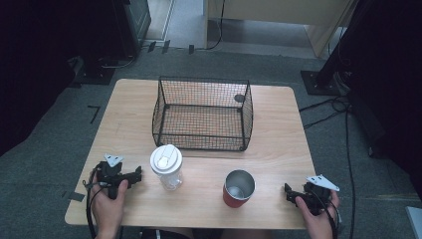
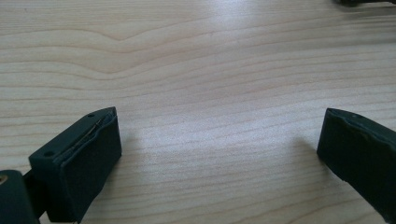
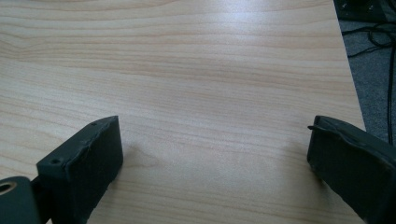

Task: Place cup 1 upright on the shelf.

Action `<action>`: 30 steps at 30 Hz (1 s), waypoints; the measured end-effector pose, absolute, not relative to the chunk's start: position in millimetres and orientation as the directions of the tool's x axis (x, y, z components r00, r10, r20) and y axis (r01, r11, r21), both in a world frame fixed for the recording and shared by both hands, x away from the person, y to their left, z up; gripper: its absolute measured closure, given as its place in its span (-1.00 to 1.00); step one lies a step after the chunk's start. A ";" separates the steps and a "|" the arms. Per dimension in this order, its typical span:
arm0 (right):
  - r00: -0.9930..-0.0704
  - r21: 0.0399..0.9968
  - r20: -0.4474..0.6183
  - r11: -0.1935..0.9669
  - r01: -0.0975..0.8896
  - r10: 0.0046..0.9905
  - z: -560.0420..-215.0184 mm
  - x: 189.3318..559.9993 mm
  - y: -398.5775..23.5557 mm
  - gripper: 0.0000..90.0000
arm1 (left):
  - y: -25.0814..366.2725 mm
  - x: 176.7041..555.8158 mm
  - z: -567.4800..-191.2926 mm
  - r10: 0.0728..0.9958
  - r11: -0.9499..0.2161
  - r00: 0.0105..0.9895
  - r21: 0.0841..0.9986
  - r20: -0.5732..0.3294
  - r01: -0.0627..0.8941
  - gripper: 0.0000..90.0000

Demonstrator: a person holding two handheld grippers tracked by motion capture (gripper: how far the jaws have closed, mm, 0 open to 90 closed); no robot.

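Observation:
A clear plastic cup with a white lid [image 1: 165, 167] stands upright at the front left of the wooden table [image 1: 278, 144]. A red tumbler with a steel inside [image 1: 238, 188] stands open-topped to its right, nearer the front edge. A hand holds my left gripper [image 1: 130, 175] low over the table, just left of the lidded cup. In the left gripper view the left gripper [image 2: 219, 123] is open, with bare wood between its jaws. My right gripper [image 1: 293, 193] sits at the front right corner, right of the tumbler. In its own view the right gripper [image 3: 215, 130] is open over bare wood.
A black wire basket [image 1: 203, 113] stands at the middle back of the table. The table's right edge [image 3: 348, 70] lies close to my right gripper, with grey carpet and cables [image 3: 378, 42] beyond. Dark stands and cables [image 1: 328, 107] lie on the floor around.

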State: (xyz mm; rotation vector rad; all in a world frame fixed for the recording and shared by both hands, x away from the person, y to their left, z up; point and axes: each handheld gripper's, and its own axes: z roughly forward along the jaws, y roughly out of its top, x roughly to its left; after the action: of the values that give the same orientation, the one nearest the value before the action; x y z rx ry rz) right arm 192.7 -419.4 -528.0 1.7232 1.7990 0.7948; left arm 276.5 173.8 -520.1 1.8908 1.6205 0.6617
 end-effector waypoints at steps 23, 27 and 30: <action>-0.132 0.774 0.061 0.037 0.633 0.989 -494.7 170.6 -388.7 -0.92 | 173.8 276.5 -520.1 0.989 -0.115 0.148 0.691 0.011 0.714 -0.99; -0.177 0.782 0.055 0.068 0.619 0.983 -489.0 166.5 -378.3 -0.92 | 173.8 276.5 -520.1 0.989 -0.115 0.149 0.691 0.011 0.714 -0.99; -0.209 0.788 0.063 0.080 0.610 0.976 -484.5 163.4 -370.0 -0.92 | 173.8 276.5 -520.1 0.989 -0.115 0.149 0.691 0.011 0.714 -0.99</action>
State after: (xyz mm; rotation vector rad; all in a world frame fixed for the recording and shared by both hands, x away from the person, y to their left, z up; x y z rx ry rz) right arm 163.4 -370.0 -484.5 1.5625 1.8731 0.9764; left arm 276.5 173.8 -520.1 1.8911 1.6204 0.6620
